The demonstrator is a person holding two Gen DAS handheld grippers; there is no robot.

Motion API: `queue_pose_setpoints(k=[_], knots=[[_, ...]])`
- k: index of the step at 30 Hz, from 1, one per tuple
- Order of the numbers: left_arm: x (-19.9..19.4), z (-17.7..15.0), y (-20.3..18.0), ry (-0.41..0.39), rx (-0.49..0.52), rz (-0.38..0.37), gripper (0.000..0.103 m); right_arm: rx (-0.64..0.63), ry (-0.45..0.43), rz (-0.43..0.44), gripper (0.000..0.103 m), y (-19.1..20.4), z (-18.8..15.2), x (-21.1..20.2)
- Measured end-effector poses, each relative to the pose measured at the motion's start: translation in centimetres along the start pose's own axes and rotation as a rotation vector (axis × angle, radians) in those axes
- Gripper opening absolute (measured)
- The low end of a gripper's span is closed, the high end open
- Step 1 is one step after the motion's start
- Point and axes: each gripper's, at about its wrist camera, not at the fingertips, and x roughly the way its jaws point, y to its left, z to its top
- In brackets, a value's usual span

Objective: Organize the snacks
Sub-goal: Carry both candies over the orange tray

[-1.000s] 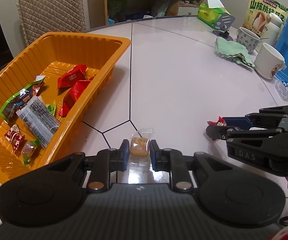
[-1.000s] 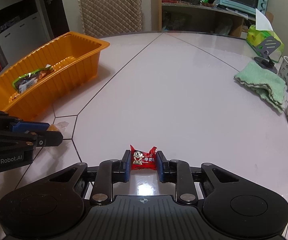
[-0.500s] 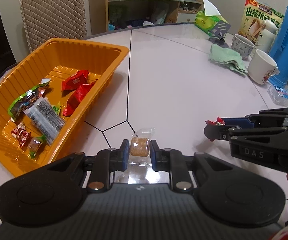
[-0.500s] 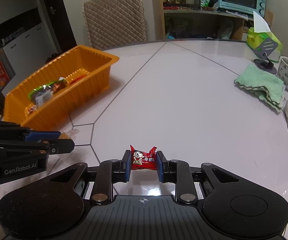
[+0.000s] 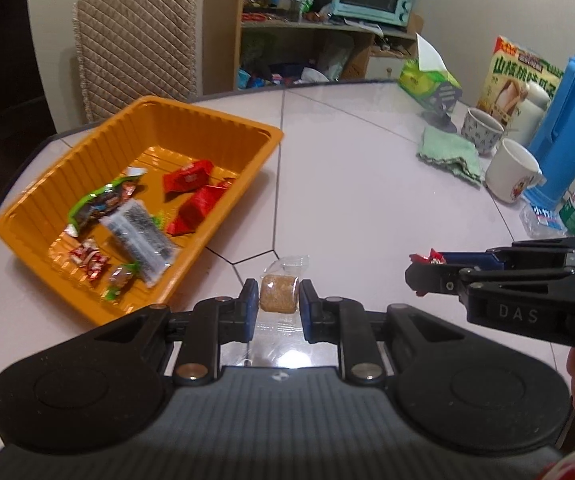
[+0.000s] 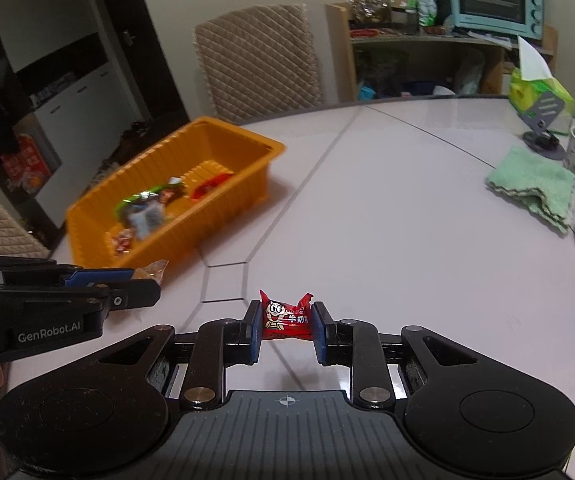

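Orange tray (image 5: 247,130) sits at about 10 o'clock from both tongs, long axis running away toward 1 o'clock, a few snacks already inside. Left tongs (image 5: 275,305) are pinching a clear-wrapped brown candy (image 5: 278,299) above the table (image 5: 367,208); right tongs (image 6: 286,326) are pinching a red candy (image 6: 285,317). The left ones look nearer the tray, so I'd guess they drop first.

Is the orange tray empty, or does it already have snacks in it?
Not empty. The orange tray holds several wrapped snacks: red packets, a green-edged wrapper, a clear pack and small candies.
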Motion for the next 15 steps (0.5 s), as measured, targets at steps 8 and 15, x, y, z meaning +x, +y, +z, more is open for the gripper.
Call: queue_pose_setpoints(k=[8, 15], knots=[[-2.7, -0.1, 2.7, -0.019, -0.063, 0.053, 0.019, -0.047, 0.0, 0.085, 0.026, 3.2, 0.9, -0.2], [-4.2, 0.1, 5.2, -0.046, -0.1, 0.099, 0.019, -0.094, 0.0, 0.147, 0.026, 6.3, 2.3, 1.1]])
